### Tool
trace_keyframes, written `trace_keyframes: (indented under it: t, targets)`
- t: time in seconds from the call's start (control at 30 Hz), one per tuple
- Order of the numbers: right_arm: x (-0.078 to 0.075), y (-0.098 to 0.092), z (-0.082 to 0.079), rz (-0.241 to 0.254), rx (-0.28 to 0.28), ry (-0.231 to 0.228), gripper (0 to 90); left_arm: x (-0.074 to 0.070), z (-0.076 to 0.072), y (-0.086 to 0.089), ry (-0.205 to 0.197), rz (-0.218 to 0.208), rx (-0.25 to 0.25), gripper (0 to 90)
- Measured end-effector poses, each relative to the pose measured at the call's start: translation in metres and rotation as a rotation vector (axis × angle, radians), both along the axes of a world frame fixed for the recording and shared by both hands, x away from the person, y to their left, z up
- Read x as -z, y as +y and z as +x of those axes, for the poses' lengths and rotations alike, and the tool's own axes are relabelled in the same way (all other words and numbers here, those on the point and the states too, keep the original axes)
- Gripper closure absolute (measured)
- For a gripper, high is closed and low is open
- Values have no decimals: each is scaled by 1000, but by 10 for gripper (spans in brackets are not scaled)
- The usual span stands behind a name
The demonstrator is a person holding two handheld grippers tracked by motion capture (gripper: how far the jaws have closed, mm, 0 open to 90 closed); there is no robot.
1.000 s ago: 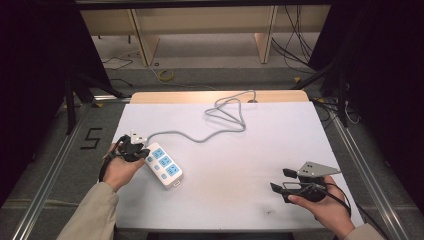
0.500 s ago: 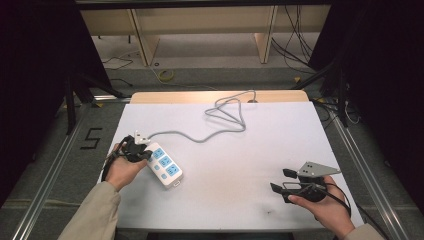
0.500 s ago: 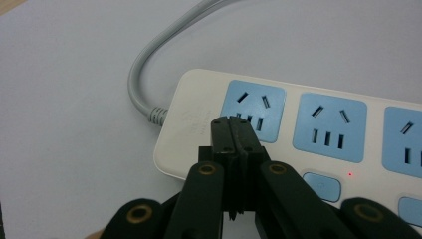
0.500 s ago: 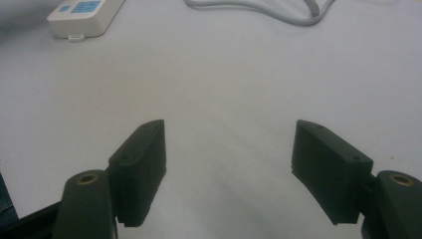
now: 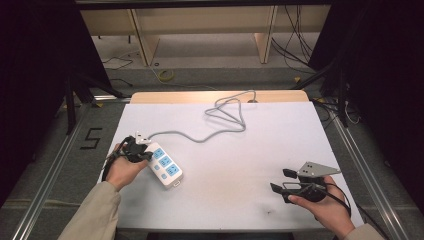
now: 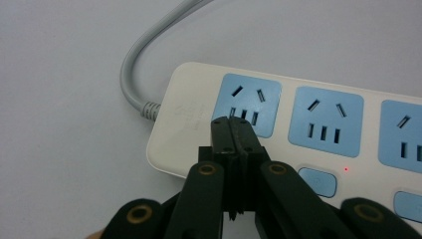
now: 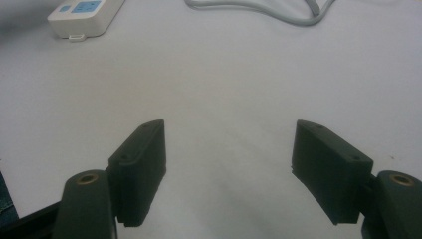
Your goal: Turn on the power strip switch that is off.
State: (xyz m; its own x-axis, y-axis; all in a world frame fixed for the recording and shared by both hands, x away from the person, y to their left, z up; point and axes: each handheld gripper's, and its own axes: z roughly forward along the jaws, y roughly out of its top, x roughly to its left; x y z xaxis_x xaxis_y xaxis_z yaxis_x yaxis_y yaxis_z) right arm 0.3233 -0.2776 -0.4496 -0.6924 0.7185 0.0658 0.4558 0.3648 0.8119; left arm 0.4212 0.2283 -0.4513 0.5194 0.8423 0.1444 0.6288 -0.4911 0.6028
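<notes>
White power strip with three blue sockets, lying slantwise near the left edge of the pale table. Landmark for everything else. Left gripper parked right over the cord end of the strip, jaws pressed flat together with nothing pinched between, tips sitting just above the casing beside the first blue socket. Tiny red light glowing next to the switch buttons. Grey cable leaving that same end, snaking away from the strip toward the far edge and looping there, then dropping off the table. Right gripper well apart from the strip, over at the near right corner, jaws spread wide and empty, only bare tabletop between them and the strip. Beyond the far edge: wooden shelf legs and loose cables on the floor. Nothing lying across the sockets apart from the left gripper's own tips.
</notes>
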Motion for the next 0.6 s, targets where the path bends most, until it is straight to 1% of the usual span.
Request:
trace_keyframes:
  t: [0.2,0.33,0.5,0.53,0.6]
  targets:
    - [0,0,0,1,-2,1,302,0,0,-1,6,1,-4,900]
    - [0,0,0,0,-3,2,302,0,1,0,10,-8,-9,900]
    - [0,0,0,0,-3,2,302,0,2,-1,22,-5,-9,900]
    - [0,0,0,1,-3,2,302,0,3,0,29,-16,-12,900]
    - [0,0,0,1,-4,2,302,0,3,1,32,-17,-11,900]
